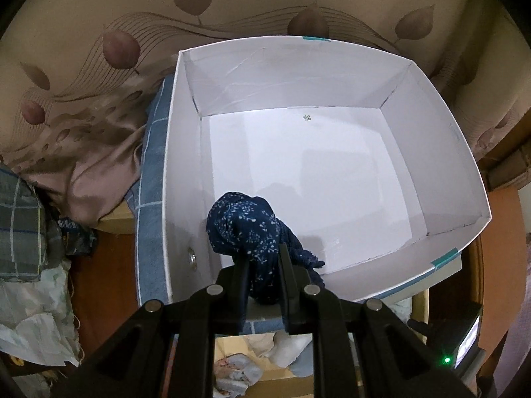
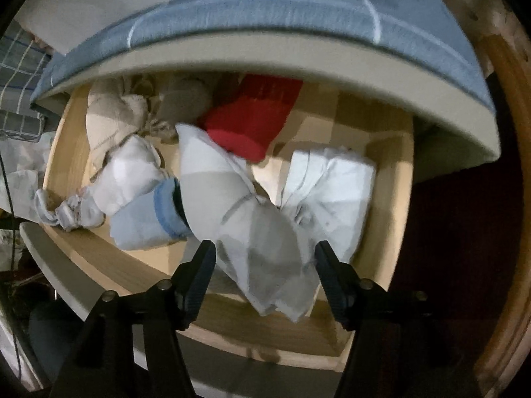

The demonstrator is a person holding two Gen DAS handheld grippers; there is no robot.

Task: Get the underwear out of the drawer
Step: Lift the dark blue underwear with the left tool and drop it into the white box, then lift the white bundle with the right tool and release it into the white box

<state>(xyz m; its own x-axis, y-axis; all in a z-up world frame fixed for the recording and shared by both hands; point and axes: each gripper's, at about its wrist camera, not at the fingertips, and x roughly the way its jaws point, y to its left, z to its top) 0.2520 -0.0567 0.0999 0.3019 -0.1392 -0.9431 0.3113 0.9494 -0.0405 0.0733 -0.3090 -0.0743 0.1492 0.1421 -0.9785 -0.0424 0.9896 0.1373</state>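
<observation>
A: Why is the left tool (image 1: 264, 265) hanging over that white box (image 1: 478, 179)?

B: I'd say the box is the drop spot. The tool is clamped on a navy patterned piece of underwear (image 1: 247, 225), its fingers nearly together with the cloth bunched between them. The piece hangs just above the box's near corner, and the box floor looks bare.

A: And the box sits on what?

B: On a blue-covered pad (image 1: 151, 179) over the drawer, so each piece only travels a short way.

A: What about the right tool (image 2: 265, 262)?

B: It points down into the wooden drawer (image 2: 232, 328). Its fingers stand well apart, one on each side of a white and grey garment (image 2: 252, 232). The pads don't seem to press on it, so I read it as loose, not gripped.

A: Anything else left in there?

B: Plenty: a red piece (image 2: 252, 122), a light blue one (image 2: 142, 219), a white folded one (image 2: 332, 182) and a beige one (image 2: 113, 116) at the back. The job looks far from finished.
</observation>
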